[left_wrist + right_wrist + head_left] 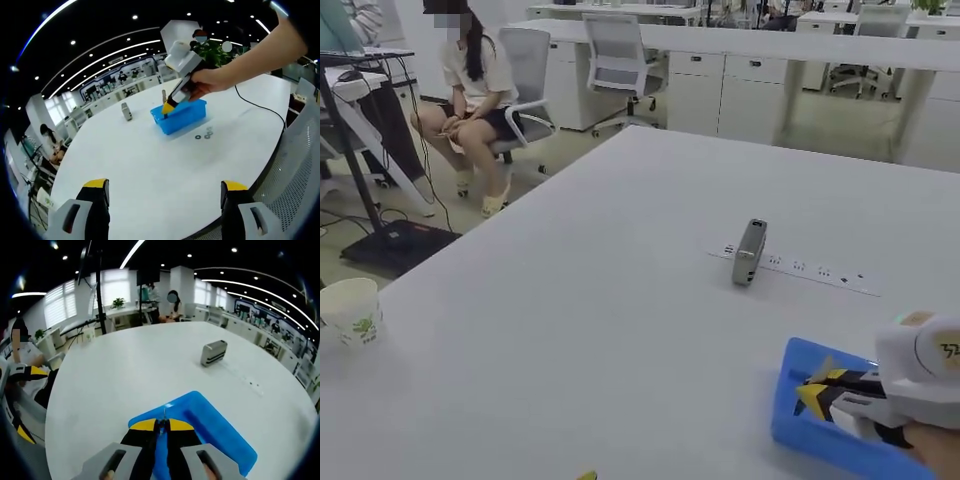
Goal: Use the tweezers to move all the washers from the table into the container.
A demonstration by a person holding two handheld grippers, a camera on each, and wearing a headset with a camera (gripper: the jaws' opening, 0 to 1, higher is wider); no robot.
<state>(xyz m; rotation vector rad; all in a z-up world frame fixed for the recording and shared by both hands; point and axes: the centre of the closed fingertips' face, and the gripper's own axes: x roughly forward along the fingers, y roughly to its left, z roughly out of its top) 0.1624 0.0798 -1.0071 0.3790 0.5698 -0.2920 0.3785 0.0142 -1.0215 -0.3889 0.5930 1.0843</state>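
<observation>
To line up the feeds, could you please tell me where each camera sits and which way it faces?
Head view: on the headset, looking forward and down across the table; the right claw and hand show lower right.
Left gripper view: on the left claw, open jaws at the bottom, facing the blue container and washers.
Right gripper view: on the right claw, jaws shut on the tweezers, facing over the container.
Shared: all show the container and grey box.
</observation>
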